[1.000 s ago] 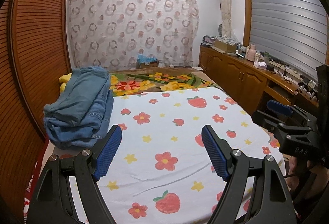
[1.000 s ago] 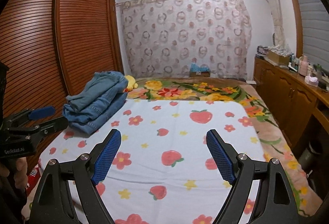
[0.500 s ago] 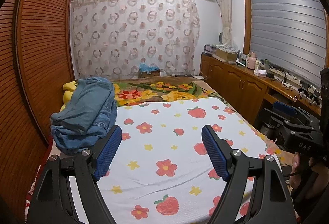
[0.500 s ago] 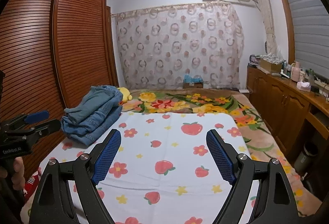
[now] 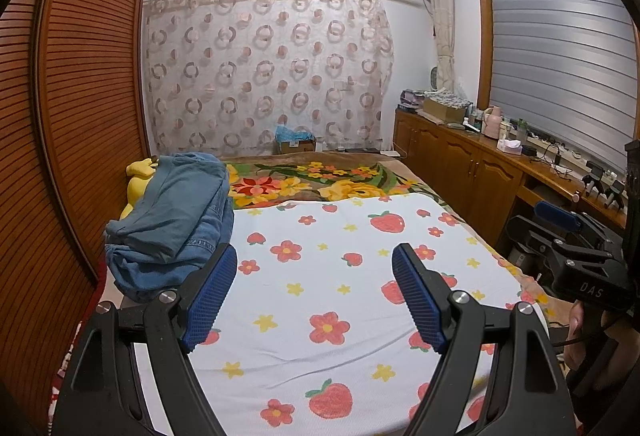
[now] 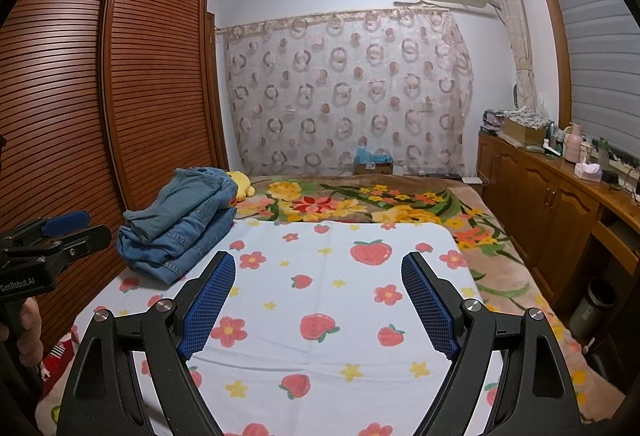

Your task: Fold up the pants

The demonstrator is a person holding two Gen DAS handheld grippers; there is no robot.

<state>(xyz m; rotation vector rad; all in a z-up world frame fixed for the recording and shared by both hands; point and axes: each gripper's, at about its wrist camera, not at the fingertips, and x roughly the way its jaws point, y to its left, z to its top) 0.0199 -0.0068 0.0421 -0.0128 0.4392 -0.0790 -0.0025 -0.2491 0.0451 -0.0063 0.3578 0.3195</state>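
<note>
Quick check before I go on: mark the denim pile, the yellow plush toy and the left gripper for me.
denim pile point(image 6: 180, 224): right wrist view, on the top folded layer.
yellow plush toy point(image 6: 239, 182): right wrist view, on its head behind the denim.
left gripper point(image 5: 314, 296): left wrist view, midway between the open blue fingertips.

Yellow plush toy point(image 5: 138, 183) mostly hidden behind jeans pile point(image 5: 172, 220); far countertop items point(image 5: 500, 124) too small to ID; bed's near edge cut off.

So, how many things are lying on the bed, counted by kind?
Pile of folded denim pants: 1 (pieces in it cannot be told)
Yellow plush toy: 1
Strawberry-and-flower sheet: 1
Floral blanket: 1
Total: 4
</note>
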